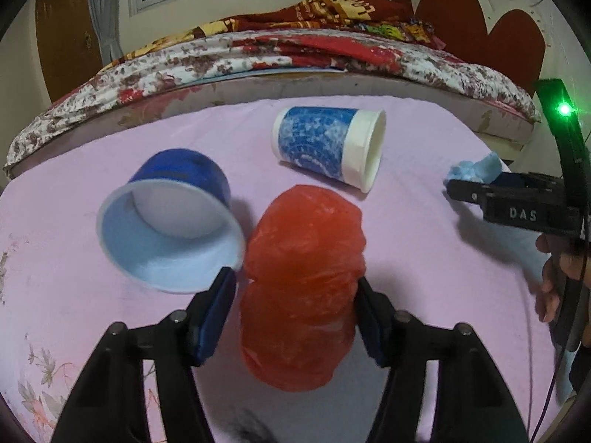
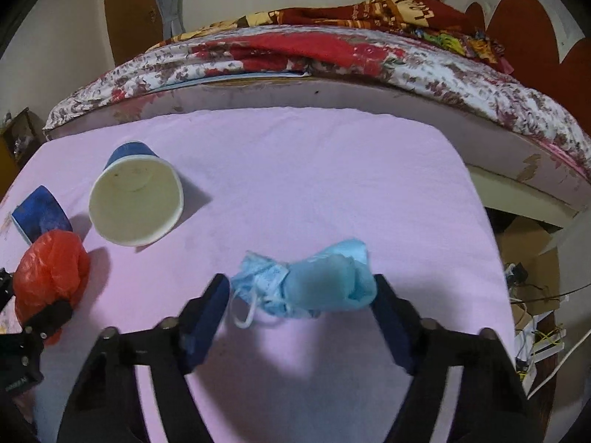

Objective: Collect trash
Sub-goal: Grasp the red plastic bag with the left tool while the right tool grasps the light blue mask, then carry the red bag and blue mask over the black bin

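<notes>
A crumpled red plastic bag point(image 1: 303, 277) lies on the pink cloth point(image 1: 424, 258) between the fingers of my left gripper point(image 1: 293, 284). The right pad touches the bag and the left pad stands a sliver off it, so the jaws are open. In the right wrist view a light-blue face mask bundle point(image 2: 306, 284) lies between the fingers of my right gripper point(image 2: 299, 288). This gripper is open too, its right pad at the bundle's edge and its left pad just clear. Two paper cups lie on their sides: a dark blue cup point(image 1: 170, 229) and a blue patterned cup point(image 1: 328, 144).
A bed with a floral quilt point(image 1: 258, 55) runs along the far edge of the pink surface. Cardboard boxes and cables point(image 2: 532, 258) sit on the floor past its right edge. A person's hand point(image 1: 557, 269) holds the right gripper's handle.
</notes>
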Available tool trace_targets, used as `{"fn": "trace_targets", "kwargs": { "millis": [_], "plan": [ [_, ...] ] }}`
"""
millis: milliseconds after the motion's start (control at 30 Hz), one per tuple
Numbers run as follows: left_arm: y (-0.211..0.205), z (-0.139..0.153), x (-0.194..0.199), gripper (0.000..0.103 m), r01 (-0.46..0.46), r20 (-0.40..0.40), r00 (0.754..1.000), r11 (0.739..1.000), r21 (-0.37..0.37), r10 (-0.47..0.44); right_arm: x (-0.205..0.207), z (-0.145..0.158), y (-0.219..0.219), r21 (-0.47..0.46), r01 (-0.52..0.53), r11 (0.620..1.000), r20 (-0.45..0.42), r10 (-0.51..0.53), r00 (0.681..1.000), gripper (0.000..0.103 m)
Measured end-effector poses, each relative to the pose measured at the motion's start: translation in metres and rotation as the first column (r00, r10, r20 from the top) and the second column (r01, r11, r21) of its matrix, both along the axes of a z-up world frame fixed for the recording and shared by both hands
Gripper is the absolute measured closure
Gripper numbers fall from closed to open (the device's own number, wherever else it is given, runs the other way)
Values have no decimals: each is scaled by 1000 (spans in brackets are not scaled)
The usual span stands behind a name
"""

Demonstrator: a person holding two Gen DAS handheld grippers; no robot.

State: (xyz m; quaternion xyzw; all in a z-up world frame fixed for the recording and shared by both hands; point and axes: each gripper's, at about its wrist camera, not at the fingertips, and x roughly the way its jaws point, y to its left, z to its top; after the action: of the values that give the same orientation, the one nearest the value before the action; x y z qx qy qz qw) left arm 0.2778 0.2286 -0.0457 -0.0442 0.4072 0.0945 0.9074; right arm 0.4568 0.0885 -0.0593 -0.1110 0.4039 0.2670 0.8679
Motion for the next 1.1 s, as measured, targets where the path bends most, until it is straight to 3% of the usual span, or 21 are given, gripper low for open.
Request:
{"fn": "trace_targets", "kwargs": {
  "millis": [233, 667, 1100],
  "plan": [
    [-3, -2, -1, 62, 6, 8, 1000, 1000, -8, -6, -11, 3, -1, 17, -29, 999, -4, 29, 1000, 60],
    [-15, 20, -35, 66, 14, 78, 997, 1000, -26, -12, -78, 20, -48, 80, -33, 996, 49, 29, 998, 62],
    [-97, 48, -90, 66, 170, 146, 975, 985, 12, -170, -196, 50, -174, 177, 62, 982, 111, -83, 990, 62]
  ]
}}
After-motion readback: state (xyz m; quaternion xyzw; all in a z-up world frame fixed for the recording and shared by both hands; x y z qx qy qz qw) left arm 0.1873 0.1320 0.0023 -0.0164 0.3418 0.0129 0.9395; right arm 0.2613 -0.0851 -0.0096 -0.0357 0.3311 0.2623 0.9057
